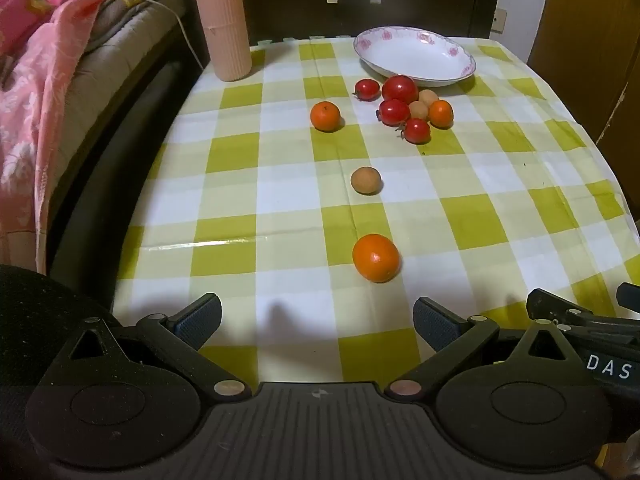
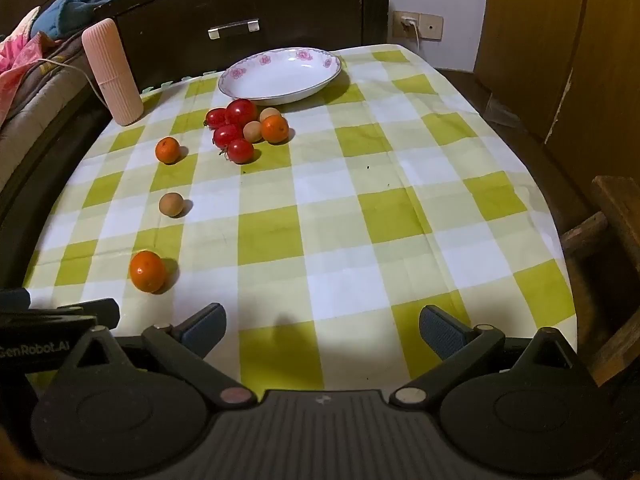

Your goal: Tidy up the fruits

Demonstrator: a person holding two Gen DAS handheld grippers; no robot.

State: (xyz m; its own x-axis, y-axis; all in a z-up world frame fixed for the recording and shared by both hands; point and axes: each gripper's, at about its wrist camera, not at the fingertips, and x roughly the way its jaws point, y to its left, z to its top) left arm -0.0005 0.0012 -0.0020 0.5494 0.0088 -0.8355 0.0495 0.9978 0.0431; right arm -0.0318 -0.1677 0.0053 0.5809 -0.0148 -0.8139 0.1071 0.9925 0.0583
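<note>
A white bowl with pink flowers (image 1: 416, 56) (image 2: 280, 74) stands empty at the far end of the checked table. In front of it lies a cluster of red tomatoes (image 1: 400, 89) (image 2: 240, 112), tan longans (image 1: 428, 98) and an orange (image 1: 440, 113) (image 2: 275, 129). Apart from these lie an orange (image 1: 325, 116) (image 2: 167, 150), a longan (image 1: 365, 180) (image 2: 171, 204) and a near orange (image 1: 376, 258) (image 2: 147, 271). My left gripper (image 1: 318, 320) is open and empty, just short of the near orange. My right gripper (image 2: 322, 326) is open and empty over the near table edge.
A tall pink ribbed bottle (image 1: 222, 20) (image 2: 112, 72) stands at the far left corner. A bed with pink bedding (image 1: 36, 80) lies left of the table. A dark cabinet (image 2: 260, 12) is behind, a wooden stool (image 2: 612, 220) to the right.
</note>
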